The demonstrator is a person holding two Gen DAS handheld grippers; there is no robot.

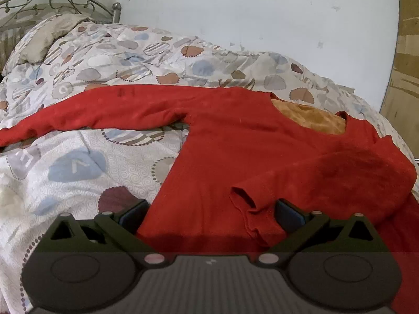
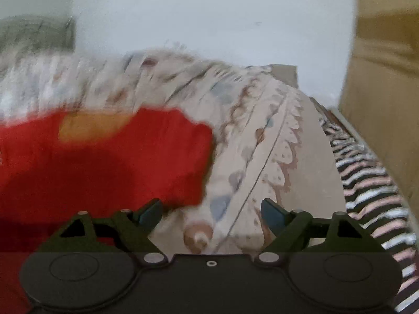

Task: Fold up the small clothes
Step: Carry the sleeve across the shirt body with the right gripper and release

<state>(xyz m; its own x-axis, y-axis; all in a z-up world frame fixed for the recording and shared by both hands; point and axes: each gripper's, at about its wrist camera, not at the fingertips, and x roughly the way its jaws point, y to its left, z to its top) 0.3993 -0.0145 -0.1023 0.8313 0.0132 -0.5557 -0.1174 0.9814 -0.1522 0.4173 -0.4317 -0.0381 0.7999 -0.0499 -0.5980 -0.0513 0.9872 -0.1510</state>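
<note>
A: Spreading across the patterned quilt (image 1: 110,157), a red long-sleeved top (image 1: 222,157) is seen laid flat on the bed, one sleeve stretched out to the left, the other folded back over the body. An orange lining (image 1: 311,120) is shown at the neckline.

B: And beside it?

A: A striped cloth (image 2: 371,183) is seen at the quilt's right edge, in the blurred right wrist view.

B: How are the grippers held?

A: The left gripper (image 1: 212,212) is held over the top's lower part, fingers spread wide, the folded sleeve's cuff (image 1: 243,198) lying between them, unpinched. The right gripper (image 2: 212,212) is spread too, over bare quilt just beside the top, nothing gripped.
</note>
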